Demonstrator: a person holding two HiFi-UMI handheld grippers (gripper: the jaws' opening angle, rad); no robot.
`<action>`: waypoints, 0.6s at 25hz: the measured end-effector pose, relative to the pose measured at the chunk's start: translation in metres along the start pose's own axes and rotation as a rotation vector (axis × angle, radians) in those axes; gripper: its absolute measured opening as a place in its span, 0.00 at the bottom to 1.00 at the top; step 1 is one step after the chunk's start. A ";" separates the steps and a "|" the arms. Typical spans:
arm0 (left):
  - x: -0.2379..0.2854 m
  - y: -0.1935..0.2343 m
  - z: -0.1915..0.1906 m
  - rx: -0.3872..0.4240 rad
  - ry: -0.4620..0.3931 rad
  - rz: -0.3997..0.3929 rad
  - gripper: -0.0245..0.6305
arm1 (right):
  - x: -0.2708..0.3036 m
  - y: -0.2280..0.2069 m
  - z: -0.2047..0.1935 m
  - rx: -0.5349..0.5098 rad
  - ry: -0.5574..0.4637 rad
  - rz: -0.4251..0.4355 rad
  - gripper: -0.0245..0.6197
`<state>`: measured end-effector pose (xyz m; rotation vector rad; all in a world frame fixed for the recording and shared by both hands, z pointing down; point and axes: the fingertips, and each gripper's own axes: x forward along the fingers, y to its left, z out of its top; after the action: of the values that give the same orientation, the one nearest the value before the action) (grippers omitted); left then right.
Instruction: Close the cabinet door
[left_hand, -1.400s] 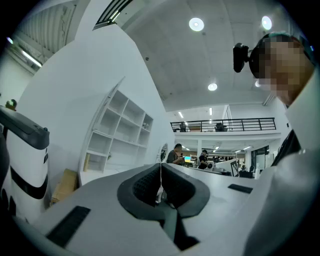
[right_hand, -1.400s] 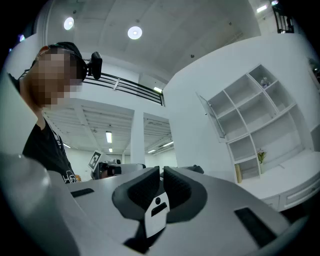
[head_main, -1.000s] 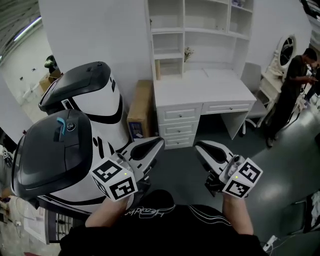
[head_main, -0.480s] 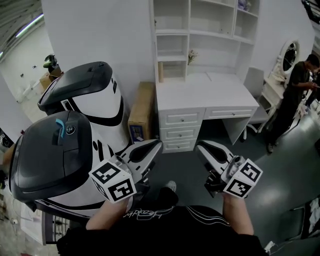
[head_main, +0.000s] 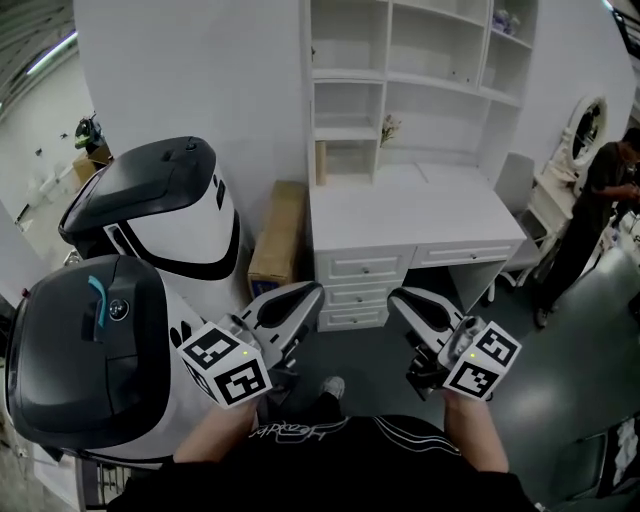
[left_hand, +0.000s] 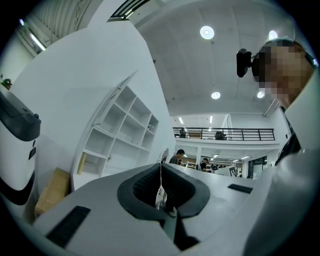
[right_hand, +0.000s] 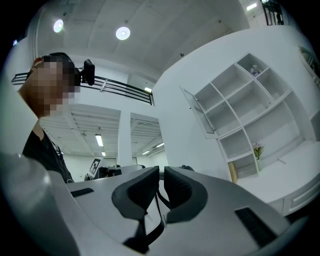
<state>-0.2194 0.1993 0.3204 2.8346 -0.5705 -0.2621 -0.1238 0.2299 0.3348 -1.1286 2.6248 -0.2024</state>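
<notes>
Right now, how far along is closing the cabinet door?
Nothing done yet: the cabinet door hangs open beside the shelves. In hand: left tool and right tool are empty, short of the desk. Left: reach the door, push it shut.

White cabinet door (right_hand: 197, 114), swung open, at upper left of shelf unit (right_hand: 244, 103)

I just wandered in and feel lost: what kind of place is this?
Probably a big indoor test hall staged like a room, not a real home: a white desk with open shelves stands on a grey floor beside bulky black-and-white machines, under a high ceiling with a railed balcony.
</notes>
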 end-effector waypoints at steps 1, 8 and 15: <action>0.010 0.016 0.003 0.000 -0.002 0.003 0.07 | 0.011 -0.015 0.000 0.003 0.001 0.001 0.13; 0.101 0.141 0.034 -0.031 0.014 0.014 0.07 | 0.089 -0.140 0.024 0.045 -0.010 -0.028 0.13; 0.190 0.262 0.058 -0.056 0.019 -0.004 0.07 | 0.166 -0.268 0.036 0.094 -0.019 -0.083 0.13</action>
<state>-0.1530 -0.1223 0.3107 2.7821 -0.5447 -0.2480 -0.0373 -0.0750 0.3311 -1.2026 2.5251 -0.3266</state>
